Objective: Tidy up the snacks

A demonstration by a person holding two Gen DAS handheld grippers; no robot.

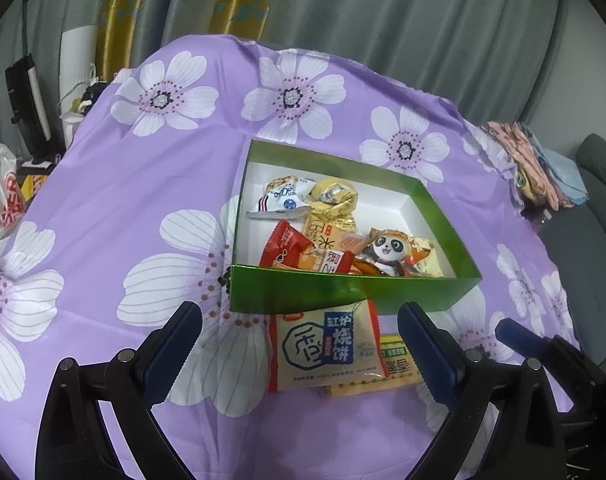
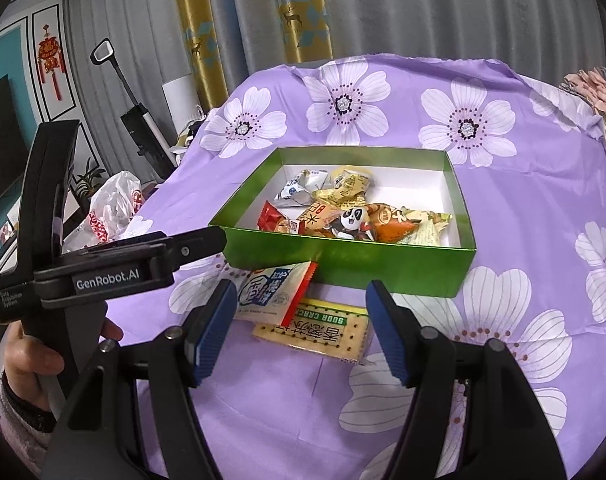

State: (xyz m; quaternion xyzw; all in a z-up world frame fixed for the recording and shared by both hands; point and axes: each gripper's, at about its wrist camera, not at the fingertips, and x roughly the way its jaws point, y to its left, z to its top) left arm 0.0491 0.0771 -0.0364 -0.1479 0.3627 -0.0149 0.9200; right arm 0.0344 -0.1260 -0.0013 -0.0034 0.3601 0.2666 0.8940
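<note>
I hold both tools over the purple cloth with white flowers point(image 1: 115, 200), and neither holds anything. My left gripper point(image 1: 301, 350) stands wide apart, with the cream packet printed in blue and edged in red point(image 1: 325, 350) lying flat on the cloth between its blue pads. My right gripper point(image 2: 301, 330) is spread about as wide, and under it lies the pale yellow cracker packet with a green band point(image 2: 319, 332). The cream packet overlaps the near corner of the cracker packet, and its far end is touching or just beside the front wall of the shallow green cardboard box with a white inside point(image 1: 343, 292).

That box already holds a heap of wrapped snacks towards its left and near side, the panda-printed pouch point(image 1: 387, 250) among them; the far right part of its floor is bare.

These two packets look to be the last ones outside the box. I judge the cream one should go first, since it lies on top. It is flat and slippery, so I would tip my left pads down onto its long edges, pinch until the film buckles up a little, lift it above the front wall and release it over the bare white floor. Then the cracker packet lies free for my right.
</note>
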